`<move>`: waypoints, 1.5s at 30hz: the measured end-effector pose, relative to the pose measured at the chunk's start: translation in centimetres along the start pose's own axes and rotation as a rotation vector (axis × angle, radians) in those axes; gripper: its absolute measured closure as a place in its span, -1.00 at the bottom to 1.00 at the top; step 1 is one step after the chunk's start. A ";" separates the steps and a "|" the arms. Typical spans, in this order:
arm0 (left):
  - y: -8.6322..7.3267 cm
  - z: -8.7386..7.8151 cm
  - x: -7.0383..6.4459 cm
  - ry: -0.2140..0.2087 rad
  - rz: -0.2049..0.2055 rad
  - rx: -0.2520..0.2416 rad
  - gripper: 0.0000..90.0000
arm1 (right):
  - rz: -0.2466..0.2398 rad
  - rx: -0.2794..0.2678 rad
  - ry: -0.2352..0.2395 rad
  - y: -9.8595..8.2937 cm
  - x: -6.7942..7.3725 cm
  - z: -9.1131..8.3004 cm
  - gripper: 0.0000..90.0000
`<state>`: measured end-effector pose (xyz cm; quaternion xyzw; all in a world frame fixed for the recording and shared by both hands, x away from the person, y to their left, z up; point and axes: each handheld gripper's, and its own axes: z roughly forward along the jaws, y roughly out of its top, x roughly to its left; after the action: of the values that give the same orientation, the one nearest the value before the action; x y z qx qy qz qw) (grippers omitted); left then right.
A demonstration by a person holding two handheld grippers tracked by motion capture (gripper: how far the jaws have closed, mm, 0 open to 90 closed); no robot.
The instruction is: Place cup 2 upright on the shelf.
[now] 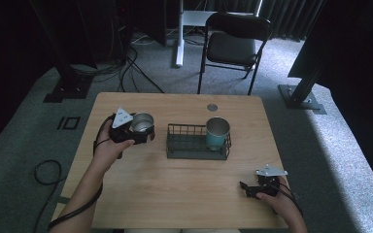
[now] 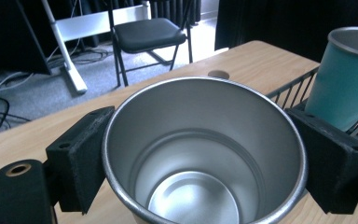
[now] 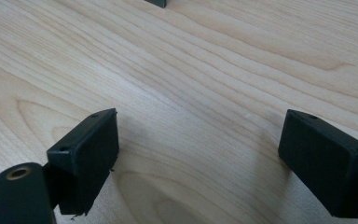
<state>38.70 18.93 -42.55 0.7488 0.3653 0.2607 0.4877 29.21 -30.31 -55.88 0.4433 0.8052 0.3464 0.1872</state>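
— The silver cup (image 1: 141, 122) is at the left side of the table (image 1: 175, 199), right?
— Yes. The left gripper (image 1: 143, 130) squeezes it from both sides, and it stands up straight.
— What is next to it?
— A black wire basket (image 1: 189, 145) in the middle, with a blue cup (image 1: 217, 133) inside.
— And the right gripper (image 1: 247, 187)?
— Its jaws are wide apart, holding nothing, low over the wood.

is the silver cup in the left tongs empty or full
Empty: the left gripper view looks straight into the round silver metal cup, held between the left tongs, and its bare shiny bottom shows.
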 end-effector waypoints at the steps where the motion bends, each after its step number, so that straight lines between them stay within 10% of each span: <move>1: 0.2 0.0 -0.1 -0.004 0.002 -0.002 -0.69 | 0.000 0.000 0.000 0.0 0.0 0.0 -0.74; 45: 5.1 6.4 -7.3 -0.186 0.077 -0.008 -0.69 | -0.001 -0.002 -0.002 0.0 0.0 0.0 -0.74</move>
<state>40.66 8.32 -40.57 0.7813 0.2883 0.2099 0.5122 29.22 -30.30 -55.89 0.4430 0.8050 0.3467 0.1884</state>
